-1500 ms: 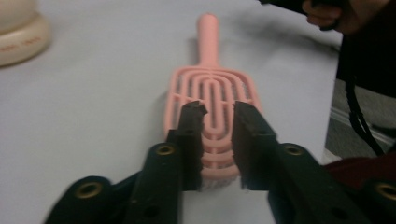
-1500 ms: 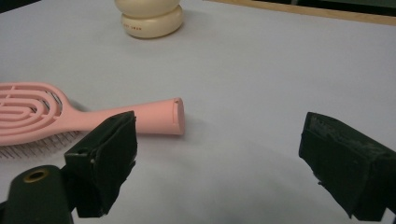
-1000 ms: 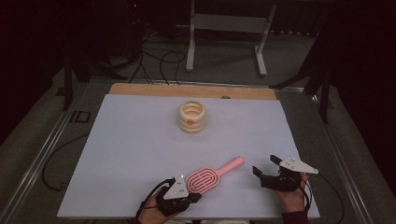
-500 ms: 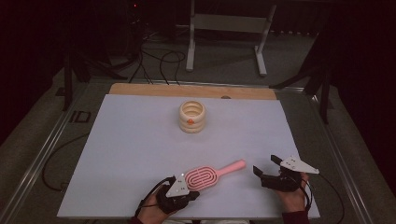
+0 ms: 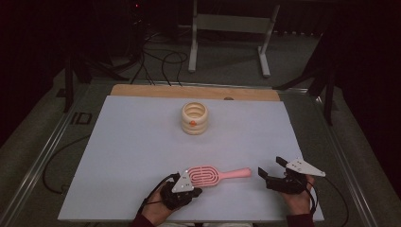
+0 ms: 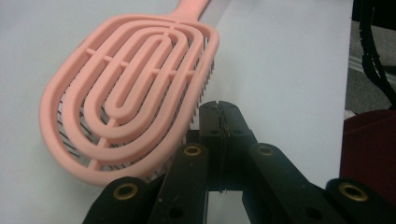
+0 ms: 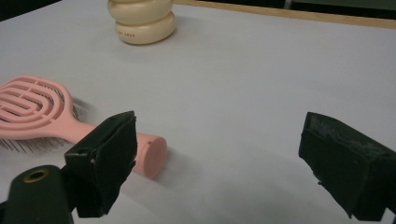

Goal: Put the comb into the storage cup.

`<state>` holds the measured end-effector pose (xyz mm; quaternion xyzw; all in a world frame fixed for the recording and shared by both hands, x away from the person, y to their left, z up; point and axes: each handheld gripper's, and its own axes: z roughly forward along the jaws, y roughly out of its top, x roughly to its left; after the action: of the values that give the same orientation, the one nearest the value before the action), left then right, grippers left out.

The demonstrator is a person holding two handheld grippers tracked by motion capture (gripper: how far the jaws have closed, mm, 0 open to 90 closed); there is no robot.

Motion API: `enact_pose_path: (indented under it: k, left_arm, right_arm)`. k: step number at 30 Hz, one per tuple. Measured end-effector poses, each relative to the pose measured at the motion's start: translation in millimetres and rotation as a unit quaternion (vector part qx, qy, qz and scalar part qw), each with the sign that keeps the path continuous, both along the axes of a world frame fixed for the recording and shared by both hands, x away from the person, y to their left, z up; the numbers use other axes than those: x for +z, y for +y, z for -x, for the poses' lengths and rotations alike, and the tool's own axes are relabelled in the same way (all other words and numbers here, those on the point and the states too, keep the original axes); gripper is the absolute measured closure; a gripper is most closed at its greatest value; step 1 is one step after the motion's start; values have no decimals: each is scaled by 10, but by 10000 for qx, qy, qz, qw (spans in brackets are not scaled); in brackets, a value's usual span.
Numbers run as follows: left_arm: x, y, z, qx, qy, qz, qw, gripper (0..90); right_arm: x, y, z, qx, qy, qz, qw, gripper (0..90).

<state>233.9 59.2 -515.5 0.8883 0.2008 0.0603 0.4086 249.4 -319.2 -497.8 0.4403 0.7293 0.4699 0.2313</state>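
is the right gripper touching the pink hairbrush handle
Apart. The high view shows bare white table between the right gripper and the tip of the pink hairbrush handle; its jaws stand wide open.

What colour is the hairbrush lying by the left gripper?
Salmon pink all over, head and handle; the hairbrush shows best in the left gripper view, with dark bristles underneath.

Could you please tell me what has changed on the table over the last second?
Very little. The pink vented plastic hairbrush turned slightly, its handle tip dropping nearer the table's front edge. The left gripper, shut beside the brush head, the open right gripper and the cream ribbed round container stayed put.
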Motion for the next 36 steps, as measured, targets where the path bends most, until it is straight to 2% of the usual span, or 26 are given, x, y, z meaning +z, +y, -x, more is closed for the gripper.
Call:
enact_pose_path:
  k: [11, 12, 17, 18, 23, 27, 32, 33, 34, 35, 36]
  left_arm:
    - [-26, 42, -162, 304, 84, 7, 9995, 896]
    - [-40, 42, -196, 395, 126, -2, 9991, 896]
    - [-61, 40, -252, 539, 161, -10, 9984, 895]
    - [-53, 26, -293, 638, 140, -88, 9978, 895]
    - [-10, 9, -377, 722, 124, 1, 9973, 888]
    - [-16, 10, -382, 743, 134, -11, 9971, 870]
    - [21, 61, -354, 775, 97, 98, 9969, 792]
    - [36, 84, -345, 780, 105, 167, 9968, 729]
    - [55, 114, -336, 798, 106, 238, 9965, 729]
    - [81, 152, -327, 816, 93, 303, 9962, 642]
    - [109, 191, -315, 871, 57, 386, 9954, 642]
  right_arm:
    - [-1, -1, -2, -2, 14, 0, 10000, 117]
    - [-2, 0, -3, -7, 11, 2, 10000, 117]
    - [-1, 0, -4, -3, 26, -8, 10000, 117]
    - [-1, -2, -5, -9, 27, -7, 10000, 117]
    - [0, -6, -5, -11, -5, 2, 10000, 117]
    - [1, -10, -4, -9, -1, -13, 10000, 117]
    - [1, -7, -3, -1, -2, -21, 10000, 117]
    - [1, -8, -3, -3, -11, -15, 10000, 116]
    - [1, -8, -3, -3, -11, -15, 10000, 116]
    - [2, -9, -1, -13, 3, -28, 10000, 116]
    - [2, -9, -1, -13, 3, -28, 10000, 116]
